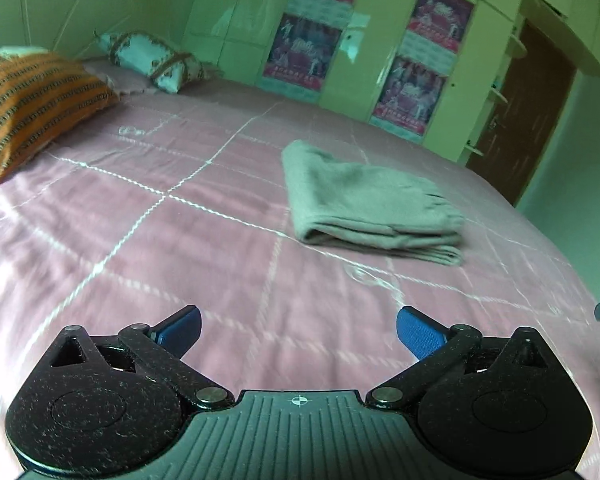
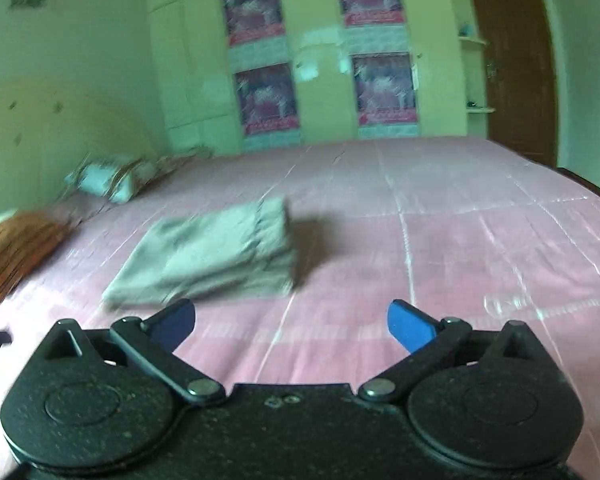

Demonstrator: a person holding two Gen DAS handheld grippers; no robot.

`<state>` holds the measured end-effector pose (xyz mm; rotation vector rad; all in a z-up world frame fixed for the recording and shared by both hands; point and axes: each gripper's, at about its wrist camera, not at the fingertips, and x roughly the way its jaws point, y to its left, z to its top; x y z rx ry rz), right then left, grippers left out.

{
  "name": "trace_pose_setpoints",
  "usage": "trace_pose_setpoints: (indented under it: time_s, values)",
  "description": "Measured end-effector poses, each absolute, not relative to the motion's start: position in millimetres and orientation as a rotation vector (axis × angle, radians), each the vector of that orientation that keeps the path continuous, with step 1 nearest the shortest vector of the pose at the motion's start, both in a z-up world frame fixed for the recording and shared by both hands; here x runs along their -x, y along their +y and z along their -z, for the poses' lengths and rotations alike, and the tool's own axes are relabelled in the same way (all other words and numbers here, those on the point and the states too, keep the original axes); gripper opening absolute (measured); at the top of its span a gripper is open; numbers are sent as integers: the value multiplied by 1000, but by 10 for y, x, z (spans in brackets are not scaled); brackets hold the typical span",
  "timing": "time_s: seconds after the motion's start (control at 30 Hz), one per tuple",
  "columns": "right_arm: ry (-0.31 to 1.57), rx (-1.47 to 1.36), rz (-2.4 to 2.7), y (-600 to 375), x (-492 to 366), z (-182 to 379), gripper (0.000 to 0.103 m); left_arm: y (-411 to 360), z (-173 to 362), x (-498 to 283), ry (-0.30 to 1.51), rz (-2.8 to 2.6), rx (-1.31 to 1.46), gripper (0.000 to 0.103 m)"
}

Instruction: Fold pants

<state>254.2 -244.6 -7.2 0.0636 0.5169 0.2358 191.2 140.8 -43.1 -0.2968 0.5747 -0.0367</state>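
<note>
The grey pants point(image 1: 370, 204) lie folded into a compact rectangular stack on the pink bedspread point(image 1: 180, 240). In the right wrist view the pants point(image 2: 212, 252) sit ahead and to the left, blurred. My left gripper point(image 1: 299, 330) is open and empty, held above the bed short of the pants, which lie ahead to its right. My right gripper point(image 2: 291, 322) is open and empty, just short of the stack's near edge. Neither gripper touches the pants.
An orange striped pillow point(image 1: 32, 108) and a white patterned pillow point(image 1: 156, 60) lie at the bed's head. A green wardrobe with posters point(image 1: 416, 52) stands behind the bed, and a brown door point(image 1: 528, 116) beside it. The bed's edge falls away at right point(image 1: 572, 264).
</note>
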Motion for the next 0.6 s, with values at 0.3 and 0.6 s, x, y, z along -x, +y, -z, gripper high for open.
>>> trace_pose_setpoints:
  time_s: [0.3,0.6]
  values:
    - [386,-57,-307,-2307,-1471,-84,96,841,105,-736,359,30,200,103]
    - [339,-43,-284,-2317,-981,-193,95,408,-149,-259,330,45,152,103]
